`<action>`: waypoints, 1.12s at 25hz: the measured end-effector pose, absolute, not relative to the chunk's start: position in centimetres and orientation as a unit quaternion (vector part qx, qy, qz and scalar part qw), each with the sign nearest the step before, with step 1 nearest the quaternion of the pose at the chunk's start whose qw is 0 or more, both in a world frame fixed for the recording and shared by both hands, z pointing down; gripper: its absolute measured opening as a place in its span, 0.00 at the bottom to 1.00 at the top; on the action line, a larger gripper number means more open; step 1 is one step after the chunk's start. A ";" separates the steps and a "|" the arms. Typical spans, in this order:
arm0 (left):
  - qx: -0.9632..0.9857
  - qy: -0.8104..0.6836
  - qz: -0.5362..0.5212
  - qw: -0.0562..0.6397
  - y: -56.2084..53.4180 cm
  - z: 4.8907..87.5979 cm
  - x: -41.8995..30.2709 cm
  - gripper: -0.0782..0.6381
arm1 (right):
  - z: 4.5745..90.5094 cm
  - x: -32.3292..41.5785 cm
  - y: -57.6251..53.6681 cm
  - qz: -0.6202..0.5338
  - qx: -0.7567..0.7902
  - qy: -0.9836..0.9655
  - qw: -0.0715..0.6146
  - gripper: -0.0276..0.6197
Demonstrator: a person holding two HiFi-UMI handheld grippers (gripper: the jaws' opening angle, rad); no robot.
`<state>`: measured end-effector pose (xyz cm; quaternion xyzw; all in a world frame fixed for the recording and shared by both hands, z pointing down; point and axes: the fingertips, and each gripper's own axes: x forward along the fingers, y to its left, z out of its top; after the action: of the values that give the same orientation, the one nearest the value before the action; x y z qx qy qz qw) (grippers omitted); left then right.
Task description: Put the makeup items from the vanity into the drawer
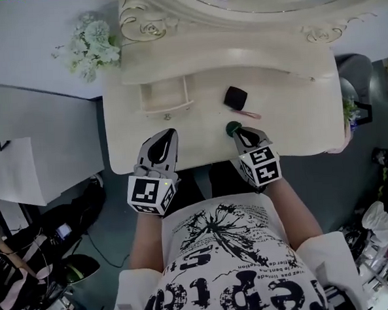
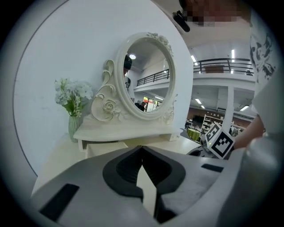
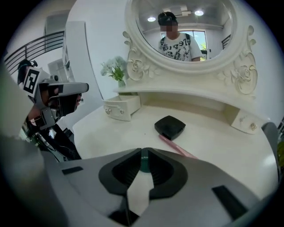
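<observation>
Right tongs (image 1: 238, 133) closed over vanity (image 1: 296, 112) front edge, green item (image 1: 231, 125) ahead.

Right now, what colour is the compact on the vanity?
Black. The compact shows best in the right gripper view.

A closed black compact (image 1: 236, 97) lies flat mid-frame, with a pink pencil (image 1: 247, 114) just below it and a round green pot (image 1: 232, 127) lower still. The drawer (image 1: 166, 97) stands open to their left.
</observation>
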<state>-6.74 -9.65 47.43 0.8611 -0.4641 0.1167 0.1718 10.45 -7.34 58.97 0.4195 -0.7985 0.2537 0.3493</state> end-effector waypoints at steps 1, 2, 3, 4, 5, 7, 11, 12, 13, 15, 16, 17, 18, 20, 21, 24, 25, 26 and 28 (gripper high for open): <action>0.863 -0.458 0.119 0.175 -9.8 47.7 -7.0 0.14 | 59.4 10.3 -7.1 0.261 0.418 -0.794 0.356 0.13; 0.865 -0.454 0.122 0.177 -9.9 48.0 -7.3 0.14 | 59.9 10.1 -6.8 0.267 0.415 -0.790 0.365 0.26; 0.865 -0.451 0.125 0.181 -10.0 48.3 -7.7 0.14 | 60.4 9.9 -6.5 0.271 0.411 -0.786 0.374 0.30; 0.865 -0.449 0.128 0.185 -10.1 48.6 -8.0 0.14 | 60.8 9.8 -6.4 0.271 0.411 -0.782 0.382 0.31; 0.865 -0.447 0.130 0.189 -10.2 48.9 -8.3 0.14 | 61.1 9.7 -6.3 0.269 0.414 -0.778 0.389 0.31; 0.866 -0.440 0.136 0.195 -10.1 49.5 -8.6 0.14 | 61.5 9.8 -6.5 0.261 0.422 -0.770 0.401 0.31; 0.866 -0.433 0.152 0.200 -10.1 50.5 -9.0 0.14 | 61.8 10.1 -6.7 0.245 0.433 -0.758 0.422 0.31; 0.865 -0.433 0.152 0.204 -10.1 50.7 -9.1 0.14 | 61.8 10.1 -6.7 0.240 0.432 -0.756 0.429 0.31; 0.864 -0.433 0.151 0.207 -10.2 50.7 -9.2 0.14 | 61.8 10.2 -6.8 0.235 0.432 -0.754 0.435 0.30; 0.865 -0.431 0.149 0.209 -10.3 50.6 -9.2 0.14 | 61.8 10.3 -6.9 0.230 0.433 -0.751 0.443 0.27; 0.866 -0.430 0.148 0.208 -10.5 50.5 -9.2 0.14 | 61.8 10.4 -6.9 0.229 0.433 -0.749 0.445 0.24; 0.866 -0.430 0.148 0.207 -10.6 50.3 -9.1 0.14 | 61.7 10.4 -7.0 0.229 0.433 -0.749 0.447 0.23; 0.867 -0.430 0.148 0.206 -10.7 50.2 -9.1 0.14 | 61.6 10.4 -7.0 0.228 0.431 -0.749 0.447 0.21; 0.866 -0.430 0.150 0.207 -10.8 50.0 -9.1 0.14 | 61.3 10.5 -7.0 0.231 0.431 -0.750 0.445 0.15; 0.865 -0.431 0.151 0.208 -10.9 49.9 -9.1 0.14 | 61.1 10.5 -7.0 0.232 0.433 -0.749 0.444 0.11; 0.864 -0.433 0.150 0.208 -11.2 49.2 -9.1 0.14 | 60.2 10.6 -7.4 0.225 0.435 -0.750 0.445 0.10; 0.864 -0.434 0.149 0.206 -11.4 48.9 -9.1 0.14 | 59.7 10.6 -7.7 0.223 0.436 -0.751 0.443 0.10; 0.864 -0.435 0.148 0.204 -11.5 48.6 -9.1 0.14 | 59.2 10.5 -8.1 0.221 0.437 -0.754 0.439 0.10; 0.864 -0.438 0.146 0.199 -11.8 47.9 -9.1 0.14 | 57.9 10.1 -8.9 0.217 0.439 -0.761 0.426 0.10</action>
<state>-9.14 -11.83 47.94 0.8645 -0.4378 0.1457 0.1994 10.05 -8.92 57.91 0.4387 -0.7607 0.2174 0.4261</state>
